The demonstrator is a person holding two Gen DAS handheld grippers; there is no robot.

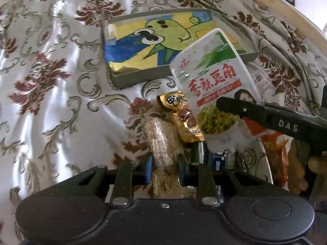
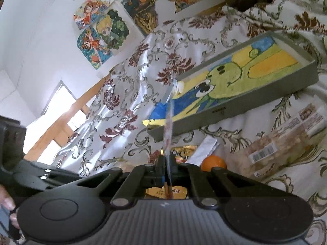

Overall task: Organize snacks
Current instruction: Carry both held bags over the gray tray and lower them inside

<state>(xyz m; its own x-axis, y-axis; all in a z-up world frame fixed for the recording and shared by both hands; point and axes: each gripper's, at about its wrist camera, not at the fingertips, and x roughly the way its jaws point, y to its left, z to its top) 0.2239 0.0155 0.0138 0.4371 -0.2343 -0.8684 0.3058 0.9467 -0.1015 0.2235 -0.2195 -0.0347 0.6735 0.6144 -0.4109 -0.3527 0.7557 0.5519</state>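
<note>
One grey tray (image 1: 141, 77) w/ a cartoon liner on the floral cloth (image 1: 51, 65), nothing else in it. Near it: one gold packet (image 1: 184, 118), one orange ball (image 2: 213, 162).

Left gripper (image 1: 164, 161) angled steeply down, jaws pinching one clear pellet bag (image 1: 161, 143).

Right gripper (image 2: 166, 163) tilted slightly down, jaws pressed tight on one white-green pouch (image 1: 212, 77), seen edge-on from its own cam, held up just short of the tray.

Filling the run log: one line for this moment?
left claw: shut on clear grain packet | right claw: shut on white bean pouch | grey tray: empty
</note>
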